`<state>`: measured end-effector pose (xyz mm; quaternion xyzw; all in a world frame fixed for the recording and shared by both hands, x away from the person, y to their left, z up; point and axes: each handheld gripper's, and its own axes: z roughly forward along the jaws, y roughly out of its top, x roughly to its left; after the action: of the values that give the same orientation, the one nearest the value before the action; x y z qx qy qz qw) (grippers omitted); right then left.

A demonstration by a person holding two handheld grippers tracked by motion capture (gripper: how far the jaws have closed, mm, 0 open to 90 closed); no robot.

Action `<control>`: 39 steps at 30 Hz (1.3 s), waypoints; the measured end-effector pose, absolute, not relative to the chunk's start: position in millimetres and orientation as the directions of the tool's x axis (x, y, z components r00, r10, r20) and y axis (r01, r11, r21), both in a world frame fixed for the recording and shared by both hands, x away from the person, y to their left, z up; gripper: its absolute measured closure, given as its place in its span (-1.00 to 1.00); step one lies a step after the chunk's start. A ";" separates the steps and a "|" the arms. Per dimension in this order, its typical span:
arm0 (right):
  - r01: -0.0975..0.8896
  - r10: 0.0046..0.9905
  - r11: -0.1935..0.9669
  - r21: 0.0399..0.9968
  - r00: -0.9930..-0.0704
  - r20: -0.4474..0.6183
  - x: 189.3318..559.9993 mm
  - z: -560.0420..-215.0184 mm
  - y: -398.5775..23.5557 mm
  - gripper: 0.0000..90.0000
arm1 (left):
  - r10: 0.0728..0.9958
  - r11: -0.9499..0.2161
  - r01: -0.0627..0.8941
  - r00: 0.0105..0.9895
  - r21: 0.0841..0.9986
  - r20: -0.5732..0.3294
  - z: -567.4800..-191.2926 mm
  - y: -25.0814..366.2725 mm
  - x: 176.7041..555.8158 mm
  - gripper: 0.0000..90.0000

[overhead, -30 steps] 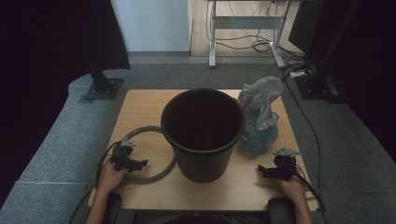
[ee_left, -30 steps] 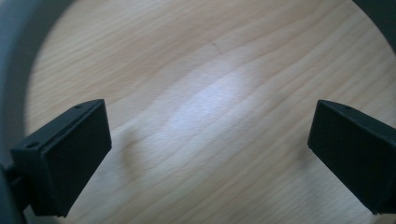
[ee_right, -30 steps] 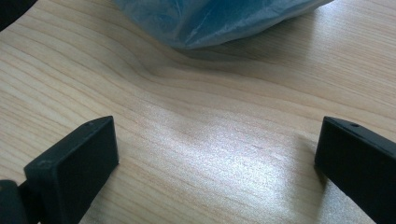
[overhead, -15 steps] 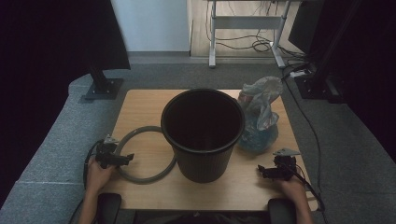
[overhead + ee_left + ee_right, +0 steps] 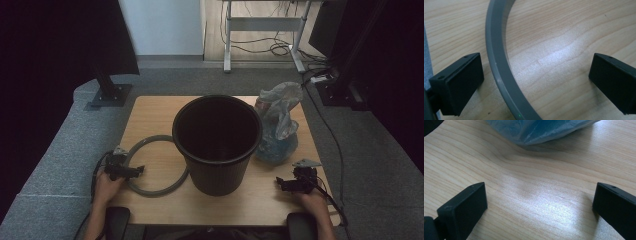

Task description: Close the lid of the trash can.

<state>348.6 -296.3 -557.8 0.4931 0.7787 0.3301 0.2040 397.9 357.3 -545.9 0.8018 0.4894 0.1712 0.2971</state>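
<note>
Left claw (image 5: 534,82) wide astride grey ring (image 5: 499,70)

This looks like an office or a lab room. There is grey carpet (image 5: 165,75) on the floor, a metal desk frame (image 5: 260,25) by the wall, and loose cables (image 5: 280,50) lying around it.
</note>
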 end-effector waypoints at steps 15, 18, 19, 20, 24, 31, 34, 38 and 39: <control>0.632 0.901 0.298 0.715 -0.433 0.008 348.4 -557.8 -296.3 -1.00 | 0.919 -0.290 0.709 0.395 0.643 -0.021 -536.3 361.3 398.3 -0.19; 0.632 0.901 0.298 0.715 -0.433 0.008 348.4 -557.8 -296.3 -1.00 | 0.929 -0.272 0.720 0.370 0.639 -0.023 -534.5 363.2 398.7 0.03; 0.632 0.901 0.298 0.715 -0.433 0.007 348.4 -557.8 -296.3 -1.00 | 0.934 -0.260 0.726 0.357 0.637 -0.025 -533.8 364.0 399.0 0.13; 0.632 0.901 0.298 0.715 -0.433 0.007 348.4 -557.8 -296.3 -1.00 | 0.938 -0.252 0.729 0.347 0.636 -0.026 -533.4 364.9 399.5 0.23; 0.632 0.901 0.298 0.715 -0.433 0.007 348.4 -557.8 -296.4 -1.00 | 0.948 -0.228 0.742 0.317 0.631 -0.031 -532.0 368.9 401.9 0.60; 0.632 0.901 0.298 0.715 -0.433 0.007 348.4 -557.8 -296.3 -1.00 | 0.949 -0.216 0.746 0.313 0.630 -0.046 -531.5 370.8 406.0 0.74; 0.632 0.901 0.298 0.715 -0.433 0.007 348.4 -557.8 -296.4 -1.00 | 0.948 -0.197 0.752 0.310 0.629 -0.074 -531.4 373.5 406.6 0.75; 0.632 0.901 0.298 0.715 -0.433 0.007 348.4 -557.8 -296.4 -1.00 | 0.945 -0.176 0.764 0.307 0.621 -0.110 -530.5 378.8 407.1 0.76; 0.632 0.902 0.298 0.715 -0.433 0.007 348.5 -557.8 -296.3 -1.00 | 0.945 -0.172 0.764 0.306 0.621 -0.114 -530.1 380.1 407.2 0.76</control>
<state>348.5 -296.3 -557.8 0.4920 0.7793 0.3302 0.2038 407.2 380.1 -530.1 0.7505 0.5695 0.1511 0.2994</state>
